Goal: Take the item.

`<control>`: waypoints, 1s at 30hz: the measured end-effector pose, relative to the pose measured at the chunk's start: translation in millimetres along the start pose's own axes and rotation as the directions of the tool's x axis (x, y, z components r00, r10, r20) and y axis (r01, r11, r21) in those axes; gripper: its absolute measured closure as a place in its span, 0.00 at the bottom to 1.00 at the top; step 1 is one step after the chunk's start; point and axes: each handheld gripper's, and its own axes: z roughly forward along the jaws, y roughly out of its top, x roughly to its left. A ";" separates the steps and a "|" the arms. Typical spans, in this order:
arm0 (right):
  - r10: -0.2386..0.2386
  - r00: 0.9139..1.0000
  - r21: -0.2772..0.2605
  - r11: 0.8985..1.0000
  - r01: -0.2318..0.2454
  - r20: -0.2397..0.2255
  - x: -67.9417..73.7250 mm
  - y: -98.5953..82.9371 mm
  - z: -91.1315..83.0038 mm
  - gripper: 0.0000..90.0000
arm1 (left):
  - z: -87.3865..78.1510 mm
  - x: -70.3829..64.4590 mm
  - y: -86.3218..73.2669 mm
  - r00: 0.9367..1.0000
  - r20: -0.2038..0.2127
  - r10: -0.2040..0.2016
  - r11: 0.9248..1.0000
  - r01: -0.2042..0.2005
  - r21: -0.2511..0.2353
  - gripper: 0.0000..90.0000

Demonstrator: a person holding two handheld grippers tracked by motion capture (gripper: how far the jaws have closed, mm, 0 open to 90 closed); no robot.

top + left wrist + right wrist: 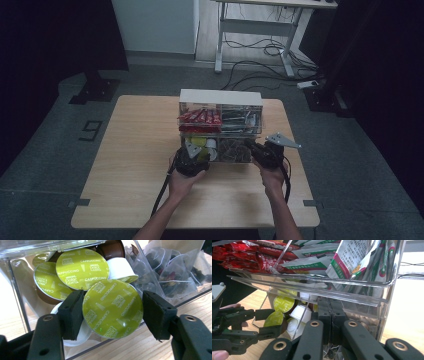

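Note:
A clear two-tier organizer [220, 97] stands at the middle of the wooden table [135, 165]. Its lower left bin [17, 290] holds several green-lidded cappuccino capsules [81, 268]. My left gripper [112, 311] is shut on one such capsule [112, 307] at the bin's open front, with a pad on each side of its lid. From the right gripper view the same capsule [273, 318] sits between the left gripper's [274, 322] fingers. My right gripper [332, 312] is shut, with its tips pushed into the lower right bin. What lies between the tips is hidden.
The lower right bin holds mesh tea bags [170, 272]. The upper tier carries red sachets [249, 257] on the left and green-and-white sachets [352, 260] on the right. Bare table lies to the left of the organizer and in front of it. A desk frame [255, 30] and cables stand beyond the table.

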 end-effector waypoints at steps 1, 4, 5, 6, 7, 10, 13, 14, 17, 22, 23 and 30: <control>0.000 1.000 0.000 1.000 0.000 0.000 0.0 0.0 0.0 0.98 | 0.0 0.0 0.0 1.000 0.000 0.000 1.000 0.000 0.000 0.41; 0.000 1.000 0.000 1.000 0.000 0.000 0.1 0.0 0.0 0.98 | -0.1 0.2 -0.8 1.000 0.000 0.004 1.000 -0.004 -0.004 0.41; -0.001 1.000 0.000 1.000 0.001 0.001 0.1 0.0 0.0 0.98 | -0.1 0.1 -0.9 1.000 0.000 0.005 1.000 -0.005 -0.005 0.42; -0.001 1.000 0.000 1.000 0.001 0.001 0.1 0.0 0.0 0.98 | -0.1 0.1 -0.9 1.000 0.000 0.005 1.000 -0.005 -0.005 0.42; -0.001 1.000 0.001 1.000 0.001 0.000 0.1 0.1 0.0 0.98 | -0.3 0.3 -0.8 1.000 0.001 0.004 1.000 -0.004 -0.005 0.42; -0.002 1.000 0.002 1.000 0.002 0.000 0.0 0.2 -0.1 0.98 | -1.9 1.2 -0.1 1.000 0.005 -0.007 1.000 0.007 -0.006 0.42; -0.005 1.000 0.002 1.000 0.005 0.000 -0.2 0.3 0.0 0.98 | -3.6 2.7 0.5 1.000 0.009 -0.015 1.000 0.015 -0.013 0.42; -0.005 1.000 0.002 1.000 0.005 0.000 -0.2 0.3 0.0 0.98 | -5.7 4.5 0.9 1.000 0.016 -0.020 1.000 0.020 -0.015 0.42; -0.005 1.000 0.002 1.000 0.005 0.001 -0.1 0.5 0.1 0.98 | -8.3 5.8 1.5 1.000 0.020 -0.022 1.000 0.022 -0.020 0.42; -0.005 1.000 0.002 1.000 0.005 0.003 0.2 0.6 -0.6 0.98 | -18.2 8.9 3.7 1.000 0.022 -0.022 0.999 0.023 -0.041 0.42; -0.006 1.000 0.003 1.000 0.005 0.003 0.3 0.7 -0.7 0.98 | -18.2 8.9 3.7 1.000 0.022 -0.022 0.999 0.023 -0.041 0.42; -0.005 1.000 0.003 1.000 0.005 0.006 0.6 0.9 -0.6 0.98 | -27.6 13.5 5.2 1.000 0.019 -0.023 0.998 0.024 -0.055 0.42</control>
